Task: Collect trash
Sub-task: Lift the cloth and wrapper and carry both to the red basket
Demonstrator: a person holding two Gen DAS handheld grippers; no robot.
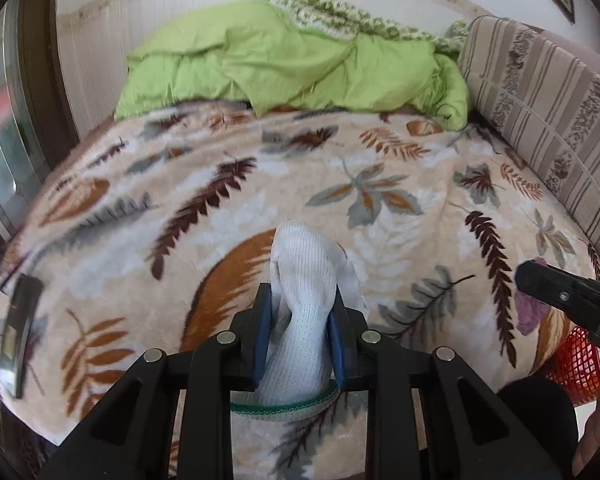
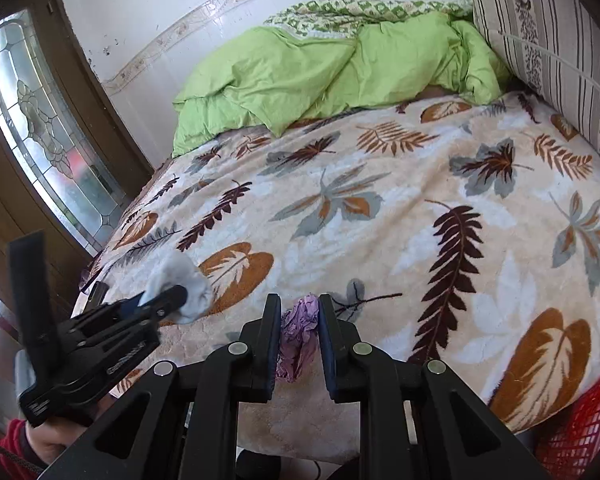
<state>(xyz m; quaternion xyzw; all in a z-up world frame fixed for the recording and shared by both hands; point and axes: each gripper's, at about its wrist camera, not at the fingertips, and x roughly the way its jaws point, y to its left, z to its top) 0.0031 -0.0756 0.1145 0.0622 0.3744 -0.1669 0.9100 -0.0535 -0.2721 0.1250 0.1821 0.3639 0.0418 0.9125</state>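
Observation:
My left gripper [image 1: 300, 304] is shut on a white knitted glove [image 1: 306, 280] with a green cuff, held just above the near part of the bed. It also shows in the right wrist view [image 2: 168, 298], where the glove [image 2: 188, 280] hangs from its tips. My right gripper [image 2: 299, 308] is shut on a crumpled purple wrapper [image 2: 298, 340] at the bed's near edge. In the left wrist view the right gripper's finger [image 1: 560, 292] enters from the right with the purple wrapper [image 1: 530, 312] under it.
A leaf-patterned blanket [image 2: 380, 208] covers the bed. A green duvet [image 1: 292, 64] is bunched at the far end. A striped cushion [image 1: 540, 108] lines the right side. A red mesh basket [image 2: 580, 432] stands at the bed's near right corner. A dark phone [image 1: 20, 328] lies at the left edge.

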